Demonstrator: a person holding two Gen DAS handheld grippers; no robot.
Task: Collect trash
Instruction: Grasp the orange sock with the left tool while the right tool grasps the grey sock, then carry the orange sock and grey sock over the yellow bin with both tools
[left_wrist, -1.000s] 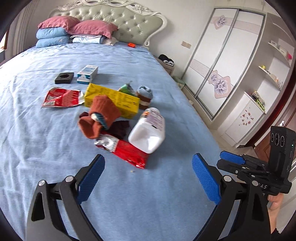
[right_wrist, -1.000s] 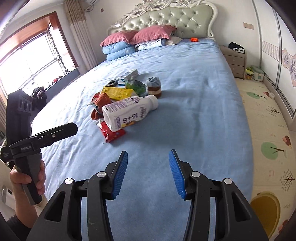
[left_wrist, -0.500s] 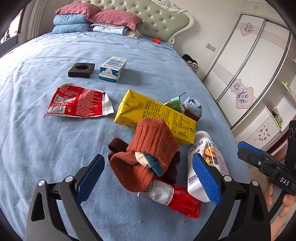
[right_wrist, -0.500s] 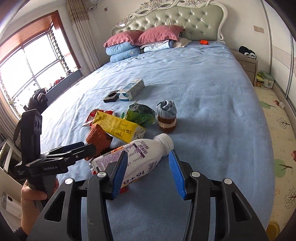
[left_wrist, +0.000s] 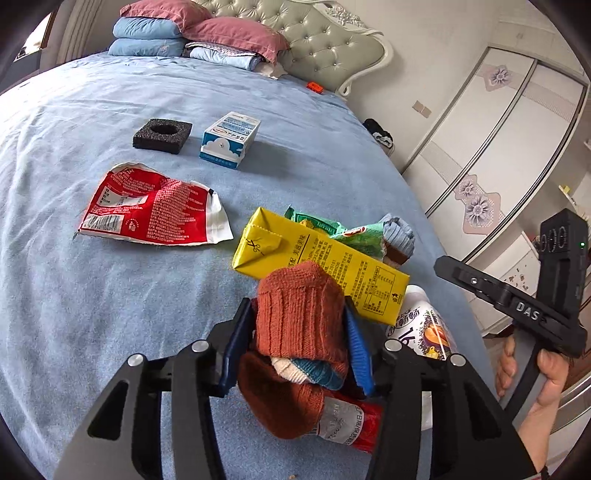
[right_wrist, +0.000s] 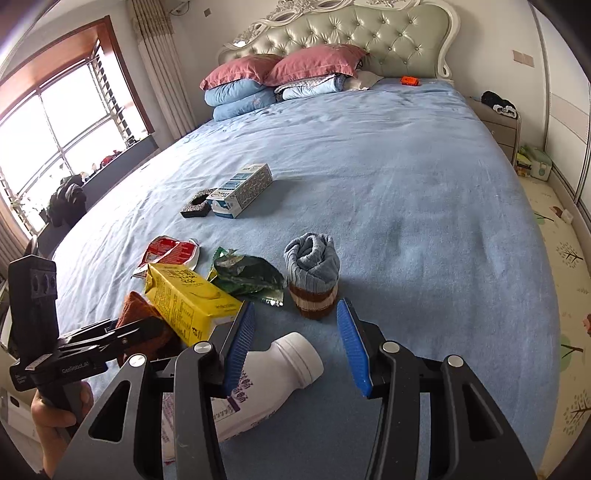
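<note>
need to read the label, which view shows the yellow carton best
The left wrist view: the yellow carton lies with its printed face up and nearly whole, only its near edge hidden behind the orange sock. The right wrist view shows it foreshortened, end-on.

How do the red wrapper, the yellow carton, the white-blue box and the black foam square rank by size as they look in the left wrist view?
1. red wrapper and yellow carton: they look alike in size, and the carton is nearer and partly hidden, so no order.
3. white-blue box
4. black foam square
</note>
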